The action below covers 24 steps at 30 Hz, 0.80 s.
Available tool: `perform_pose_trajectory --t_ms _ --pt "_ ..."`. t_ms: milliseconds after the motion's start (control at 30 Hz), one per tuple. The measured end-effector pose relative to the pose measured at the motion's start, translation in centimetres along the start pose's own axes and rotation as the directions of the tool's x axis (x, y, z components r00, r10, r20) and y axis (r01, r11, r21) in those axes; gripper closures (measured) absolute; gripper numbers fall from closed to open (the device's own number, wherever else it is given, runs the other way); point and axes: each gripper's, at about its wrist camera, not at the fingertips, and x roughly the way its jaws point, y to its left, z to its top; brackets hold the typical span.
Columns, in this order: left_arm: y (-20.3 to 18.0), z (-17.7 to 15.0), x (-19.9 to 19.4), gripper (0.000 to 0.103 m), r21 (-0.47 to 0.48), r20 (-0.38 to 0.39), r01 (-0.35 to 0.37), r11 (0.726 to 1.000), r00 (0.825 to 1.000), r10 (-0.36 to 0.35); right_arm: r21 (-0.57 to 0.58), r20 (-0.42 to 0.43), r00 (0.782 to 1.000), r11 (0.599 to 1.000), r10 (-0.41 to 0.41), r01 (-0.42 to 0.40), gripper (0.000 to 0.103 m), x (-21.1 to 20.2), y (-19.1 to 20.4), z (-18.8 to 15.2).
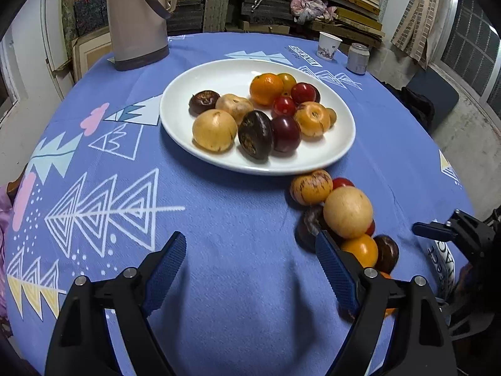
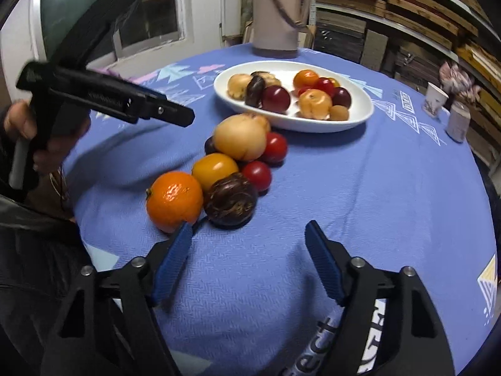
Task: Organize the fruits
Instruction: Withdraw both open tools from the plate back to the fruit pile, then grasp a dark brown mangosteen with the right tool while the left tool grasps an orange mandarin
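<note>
Near the middle of the round table, on its blue patterned tablecloth (image 1: 238,250), a wide white oval plate (image 1: 219,72) is seen already loaded with more than half of the fruit, presumably as the place where everything is being gathered. A loose cluster of remaining fruit (image 2: 231,163) is left on the cloth between the plate and the table's near edge: a bright orange mandarin (image 2: 174,200), a dark brown wrinkled fruit (image 2: 230,199), a yellow tomato-like fruit (image 2: 214,169), a large pale tan round fruit (image 2: 240,139) and small red tomatoes (image 2: 256,174). The right gripper (image 2: 249,260) is held low over the cloth just before the mandarin, its blue-padded fingers apart and nothing between them, apparently lined up for the nearest piece. The left gripper (image 1: 250,272) is likewise held with fingers apart and empty, beside the cluster. A beige thermos jug (image 1: 137,22), a paper cup (image 1: 328,45) and a can (image 1: 358,58) are kept towards the far edge.
</note>
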Motion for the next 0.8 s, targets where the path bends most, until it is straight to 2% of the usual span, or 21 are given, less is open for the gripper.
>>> perform_pose_trajectory --t_ms 233,367,467,667,700,800 --pt "-0.6 -0.7 0.0 0.018 0.025 -0.015 0.012 1.000 1.000 -0.012 -0.017 -0.007 1.000 1.000 -0.006 0.006 0.040 2.0 0.3 1.0" --pt "-0.6 -1.0 -0.1 0.018 0.026 -0.023 0.020 0.999 1.000 -0.020 -0.026 -0.004 1.000 0.999 0.028 -0.028 0.065 2.7 0.6 1.8" --pt "-0.5 -1.3 -0.2 0.018 0.027 -0.030 0.022 0.999 0.999 -0.021 -0.025 -0.003 1.000 0.999 0.029 -0.029 0.065 2.8 0.8 1.9" --pt "-1.4 -2.0 -0.6 0.018 0.036 -0.051 0.083 0.996 0.995 -0.081 0.045 0.004 1.000 0.999 0.010 -0.011 0.066 1.6 -1.1 1.2" --pt "-1.8 -2.1 -0.6 0.018 0.043 -0.052 0.094 0.995 0.994 -0.092 0.055 0.006 1.000 0.998 0.005 -0.005 0.071 1.4 -1.5 1.0" --pt "-3.0 -2.4 -0.6 0.015 0.071 -0.056 0.116 0.991 0.992 -0.112 0.080 0.015 1.000 0.997 0.003 -0.004 0.072 0.8 -2.2 0.6"
